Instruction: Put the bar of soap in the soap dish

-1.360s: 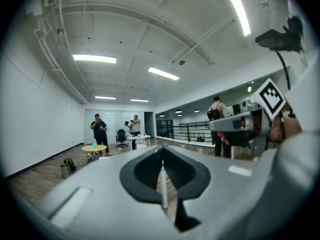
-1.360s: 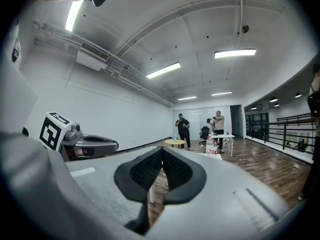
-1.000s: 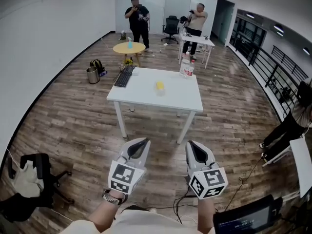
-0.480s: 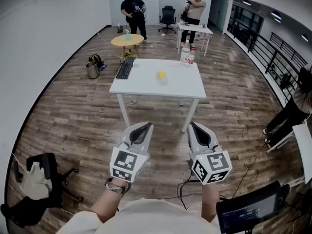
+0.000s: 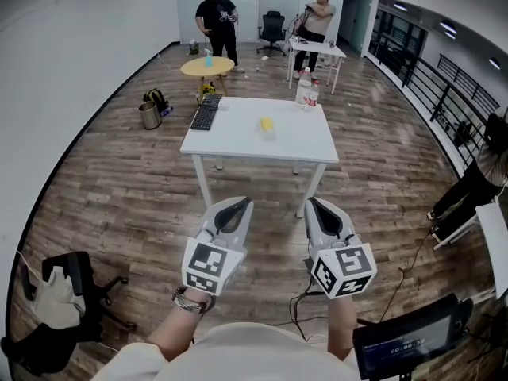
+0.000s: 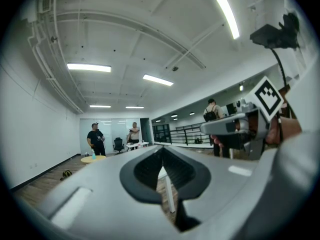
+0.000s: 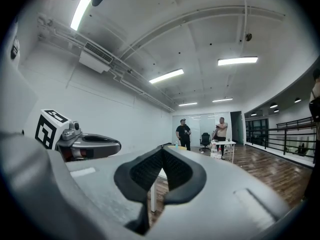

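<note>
The left claw (image 5: 235, 205) and the right claw (image 5: 317, 205) are held side by side low in the head view, above wooden floor and pointing toward a white table (image 5: 238, 137) that stands well ahead of them. Each gripper view shows its own jaws pressed together at the tips with nothing between them. Both claws are empty.

The bar of soap (image 5: 267, 122) shows as a small yellow block near the middle of the table top, well apart from both claws and roughly in line with the gap between them. It is too small to tell whether it lies on the bare table or in a soap dish, and no dish can be made out as a separate thing. A pale smudge touches its near side, but what it is cannot be told.

A dark keyboard (image 5: 205, 111) lies at the table's far left corner and clear bottles (image 5: 305, 91) stand at the far right corner. In both gripper views the claw body hides the table top, and only a table leg shows below the closed tips.
</note>
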